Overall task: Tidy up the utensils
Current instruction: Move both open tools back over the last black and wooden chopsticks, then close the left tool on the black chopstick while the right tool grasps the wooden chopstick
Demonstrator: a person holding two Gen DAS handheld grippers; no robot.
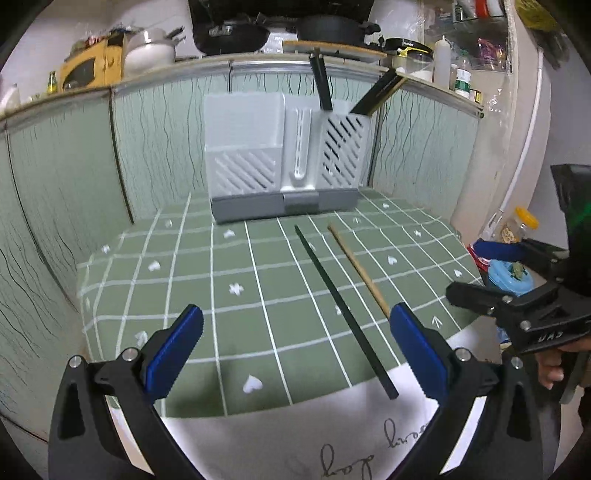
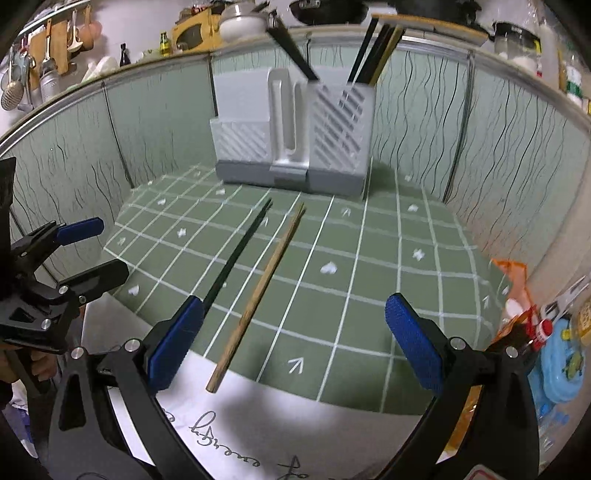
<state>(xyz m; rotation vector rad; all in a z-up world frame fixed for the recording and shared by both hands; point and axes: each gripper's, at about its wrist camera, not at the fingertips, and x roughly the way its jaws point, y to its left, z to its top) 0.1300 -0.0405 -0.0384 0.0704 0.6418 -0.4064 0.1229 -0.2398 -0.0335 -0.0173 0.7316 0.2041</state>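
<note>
A dark chopstick pair (image 1: 343,306) and a wooden chopstick pair (image 1: 358,269) lie on the green checked cloth (image 1: 229,266), pointing toward a grey utensil holder (image 1: 284,162) at the back. Several chopsticks (image 1: 323,85) stand in its right slotted compartment. My left gripper (image 1: 295,350) is open and empty above the cloth's near edge, the dark chopsticks between its fingers. My right gripper (image 2: 291,339) is open and empty, the wooden chopsticks (image 2: 258,299) between its fingers and the dark ones (image 2: 236,254) by its left finger. The holder (image 2: 295,136) stands beyond.
Green patterned panels (image 1: 74,166) wall the table on three sides. A white printed cloth (image 1: 295,443) covers the near edge. Jars and blue containers (image 1: 509,273) sit off the right side. Pots and bottles (image 1: 236,33) line the counter behind. The other gripper (image 1: 517,306) hovers at right.
</note>
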